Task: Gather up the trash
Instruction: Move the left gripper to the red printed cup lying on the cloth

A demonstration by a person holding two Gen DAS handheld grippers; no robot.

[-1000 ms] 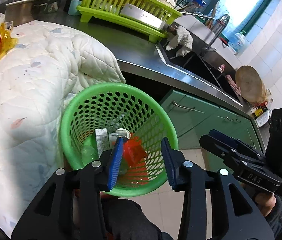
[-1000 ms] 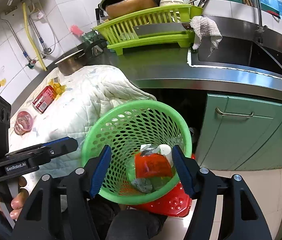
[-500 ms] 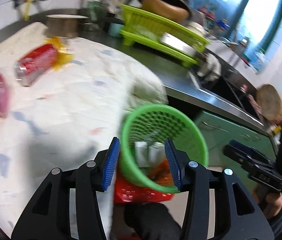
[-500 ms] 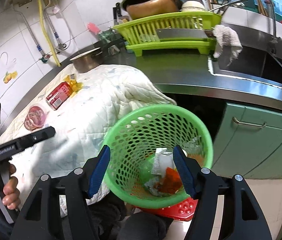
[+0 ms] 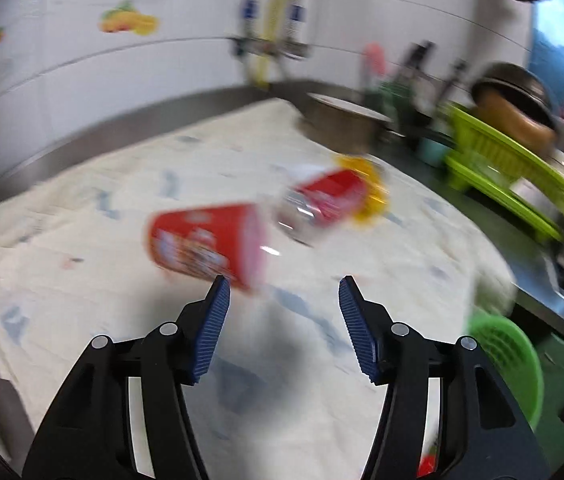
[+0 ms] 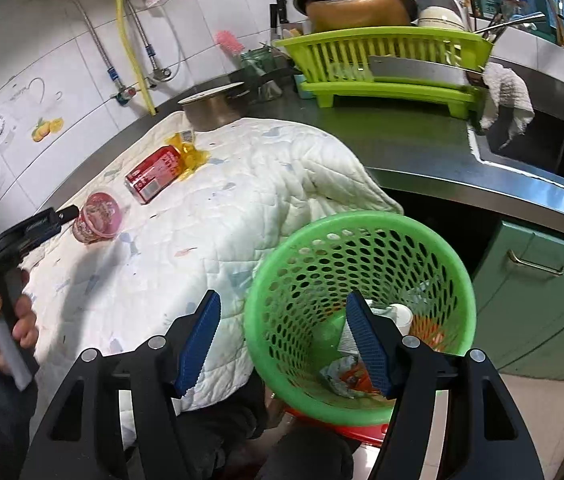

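Observation:
On the white quilted cloth [image 6: 210, 232] lie a red plastic cup [image 5: 206, 246] [image 6: 98, 218] on its side, a red drink can [image 5: 322, 202] [image 6: 154, 175] and a yellow wrapper [image 5: 370, 192] [image 6: 188, 152]. My left gripper [image 5: 284, 294] hovers just short of the cup, its jaws opening with nothing between them; the right wrist view shows its tips [image 6: 70, 213] by the cup. My right gripper [image 6: 282, 312] is open and empty, straddling the near rim of the green mesh basket [image 6: 362, 236], which holds several pieces of trash.
A steel pot [image 6: 212, 108] and a lime dish rack [image 6: 382, 60] with a pan and dishes stand on the steel counter behind the cloth. A sink [image 6: 530, 140] with a rag lies right. Green cabinets [image 6: 542, 292] stand below. A red stool [image 6: 338, 430] supports the basket.
My left gripper swung left from over the basket to the cloth, now facing the cup and can, and its jaws spread wider. The right gripper shifted slightly left, off the basket's centre.

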